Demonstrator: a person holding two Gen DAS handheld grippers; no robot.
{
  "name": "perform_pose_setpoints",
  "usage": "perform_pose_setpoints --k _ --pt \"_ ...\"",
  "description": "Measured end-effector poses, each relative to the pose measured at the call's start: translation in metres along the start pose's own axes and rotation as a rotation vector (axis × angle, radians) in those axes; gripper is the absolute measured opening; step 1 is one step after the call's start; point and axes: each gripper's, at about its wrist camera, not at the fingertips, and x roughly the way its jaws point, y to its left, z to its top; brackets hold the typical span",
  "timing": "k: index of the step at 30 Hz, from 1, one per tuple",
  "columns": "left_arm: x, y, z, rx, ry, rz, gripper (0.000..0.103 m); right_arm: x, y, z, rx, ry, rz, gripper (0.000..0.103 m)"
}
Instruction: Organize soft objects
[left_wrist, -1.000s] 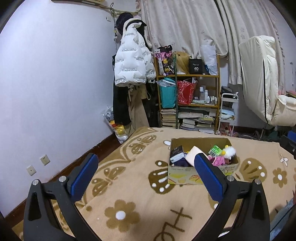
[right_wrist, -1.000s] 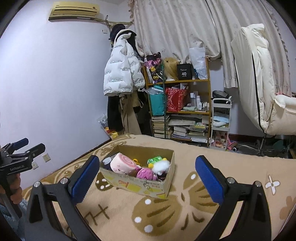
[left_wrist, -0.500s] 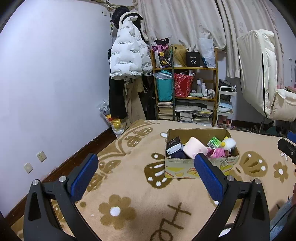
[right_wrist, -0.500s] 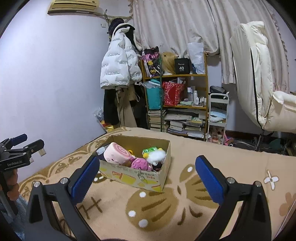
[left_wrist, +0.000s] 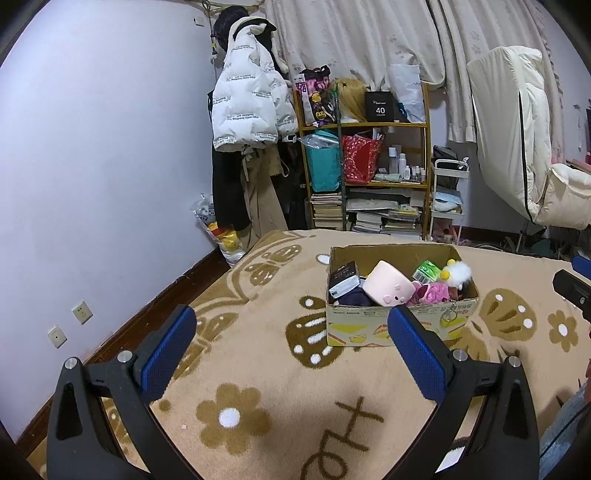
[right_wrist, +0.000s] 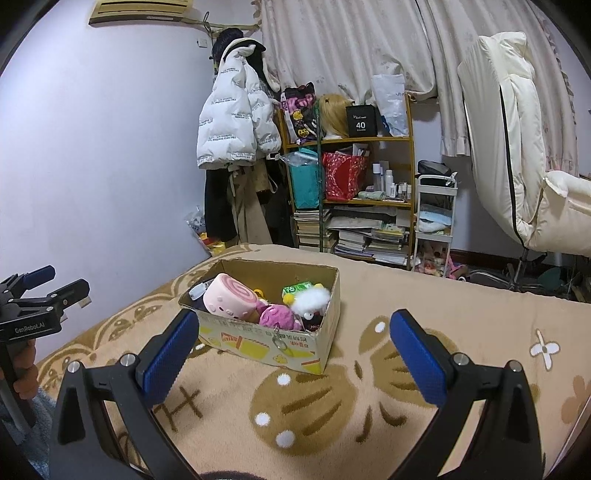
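A cardboard box (left_wrist: 399, 328) sits on a tan patterned blanket (left_wrist: 258, 369). It holds soft toys: a pink roll plush (left_wrist: 388, 288), a magenta plush (left_wrist: 436, 293), a white fluffy chick (left_wrist: 458, 272), a green pack (left_wrist: 426, 271) and a dark item (left_wrist: 343, 282). The box also shows in the right wrist view (right_wrist: 269, 343) with the pink roll plush (right_wrist: 229, 301). My left gripper (left_wrist: 291, 354) is open and empty, short of the box. My right gripper (right_wrist: 291, 354) is open and empty, just in front of the box.
A cluttered shelf (left_wrist: 365, 166) with books and bags stands at the back wall. A white puffer jacket (left_wrist: 247, 107) hangs beside it. A cream chair (left_wrist: 524, 147) is at the right. A white trolley (right_wrist: 434, 218) stands by the shelf.
Both grippers have tilted down and moved closer to the box, which now sits lower and larger in both views. Both stay open.
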Motion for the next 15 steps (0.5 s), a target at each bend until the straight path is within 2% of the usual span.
perform_pose_setpoints --k 15 --pt "0.0025 -0.0065 -0.0023 0.013 0.002 -0.011 0.102 0.0007 -0.0018 -0.0005 -0.001 0.004 0.0 0.103"
